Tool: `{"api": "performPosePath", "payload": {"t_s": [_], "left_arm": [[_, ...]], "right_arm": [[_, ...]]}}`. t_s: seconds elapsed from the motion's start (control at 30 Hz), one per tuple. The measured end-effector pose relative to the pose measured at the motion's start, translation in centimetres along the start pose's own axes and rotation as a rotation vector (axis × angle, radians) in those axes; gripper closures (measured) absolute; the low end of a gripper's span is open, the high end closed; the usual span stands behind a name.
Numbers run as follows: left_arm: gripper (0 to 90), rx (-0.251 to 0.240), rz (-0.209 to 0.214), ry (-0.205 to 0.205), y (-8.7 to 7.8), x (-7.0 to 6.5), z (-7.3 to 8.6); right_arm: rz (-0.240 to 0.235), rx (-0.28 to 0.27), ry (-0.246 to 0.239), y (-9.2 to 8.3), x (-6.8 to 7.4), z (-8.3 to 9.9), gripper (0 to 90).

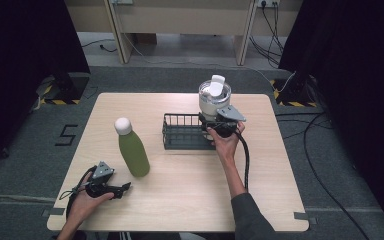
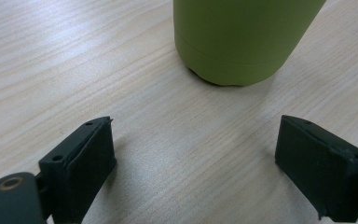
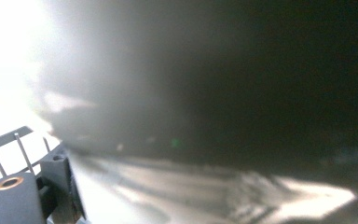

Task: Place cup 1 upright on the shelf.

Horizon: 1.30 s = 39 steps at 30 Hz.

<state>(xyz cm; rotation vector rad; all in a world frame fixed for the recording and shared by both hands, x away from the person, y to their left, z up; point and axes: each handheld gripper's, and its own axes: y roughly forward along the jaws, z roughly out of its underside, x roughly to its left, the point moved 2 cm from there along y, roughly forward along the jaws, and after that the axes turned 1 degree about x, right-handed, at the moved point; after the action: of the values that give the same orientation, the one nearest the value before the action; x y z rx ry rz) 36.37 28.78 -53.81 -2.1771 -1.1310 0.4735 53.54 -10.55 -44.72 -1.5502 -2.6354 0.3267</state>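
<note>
A green bottle (image 1: 133,149) with a white cap stands upright left of the table's middle; its base (image 2: 242,42) fills the top of the left gripper view. My left gripper (image 1: 123,189) lies low at the front left, open (image 2: 193,140), pointing at the bottle's base and a short way from it. A white jar (image 1: 214,96) with a white lid stands at the right end of a black wire rack (image 1: 181,133). My right gripper (image 1: 218,123) is at the jar's lower side, shut on it. The jar (image 3: 205,93) is a close blur in the right gripper view.
The light wooden table (image 1: 190,195) has bare wood across its front and right. The rack wires (image 3: 21,149) show at the lower left of the right gripper view. Beyond the table are grey floor, cables and dark curtains on both sides.
</note>
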Motion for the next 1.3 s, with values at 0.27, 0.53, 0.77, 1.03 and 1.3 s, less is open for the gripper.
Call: {"api": "performPosePath", "payload": {"t_s": [0.27,0.53,0.77,1.03,1.3], "left_arm": [[11.0,0.000,0.000,0.001,0.00,0.00,0.00],[11.0,0.000,0.000,0.001,0.00,0.00,0.00],[11.0,0.000,0.000,0.001,0.00,0.00,0.00],[11.0,0.000,0.000,0.001,0.00,0.00,0.00],[11.0,0.000,0.000,0.001,0.00,0.00,0.00]], "right_arm": [[-0.004,-0.008,-0.002,-0.27,0.00,0.48,10.2],[-0.012,-0.004,-0.004,-0.31,-0.06,0.58,10.1],[-0.016,0.005,-0.004,-0.46,-0.11,0.53,10.1],[0.001,0.021,0.002,-0.83,0.03,0.50,9.9],[0.015,0.014,-0.001,-0.95,0.15,0.65,9.9]]}}
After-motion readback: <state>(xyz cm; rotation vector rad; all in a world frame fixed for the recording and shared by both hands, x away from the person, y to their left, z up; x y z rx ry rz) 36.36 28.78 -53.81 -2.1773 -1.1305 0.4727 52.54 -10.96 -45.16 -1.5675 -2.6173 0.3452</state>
